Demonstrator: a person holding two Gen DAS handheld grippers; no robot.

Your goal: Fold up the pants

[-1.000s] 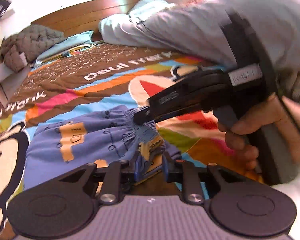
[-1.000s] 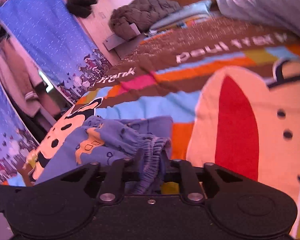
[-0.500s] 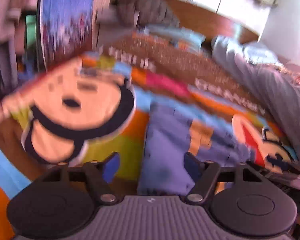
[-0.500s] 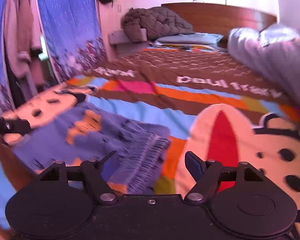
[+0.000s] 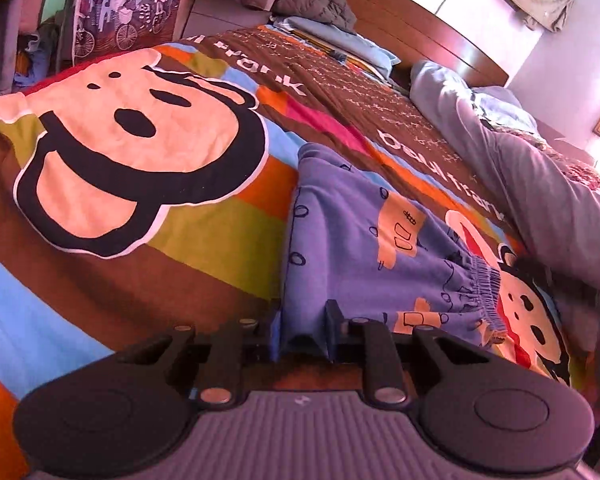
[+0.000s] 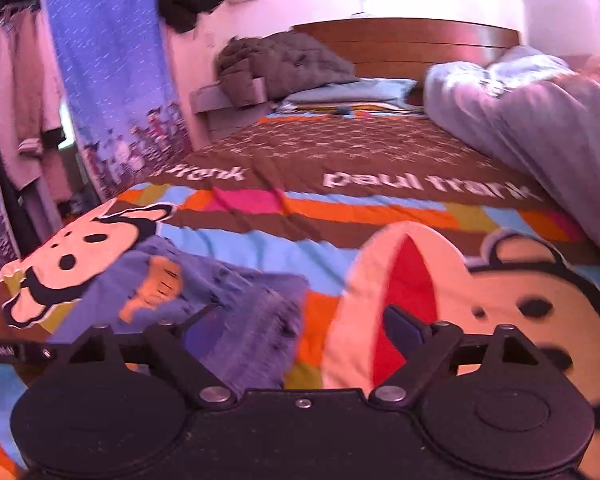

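The blue printed pants (image 5: 364, 248) lie folded on the colourful bedspread (image 5: 132, 216), elastic waistband at the right. My left gripper (image 5: 302, 336) is shut on the near left corner of the pants. In the right wrist view the pants (image 6: 204, 292) lie at lower left, blurred. My right gripper (image 6: 300, 332) is open and empty above the waistband end, touching no cloth.
A grey duvet (image 5: 540, 184) lies bunched along the right side of the bed. A brown quilted jacket (image 6: 276, 64) sits by the wooden headboard (image 6: 412, 44). A blue curtain (image 6: 100, 80) and hanging clothes stand left of the bed.
Both grippers let go of the waistband and opened. My left gripper swung to the left corner of the pants and shut on it. My right gripper drew back and stays open.
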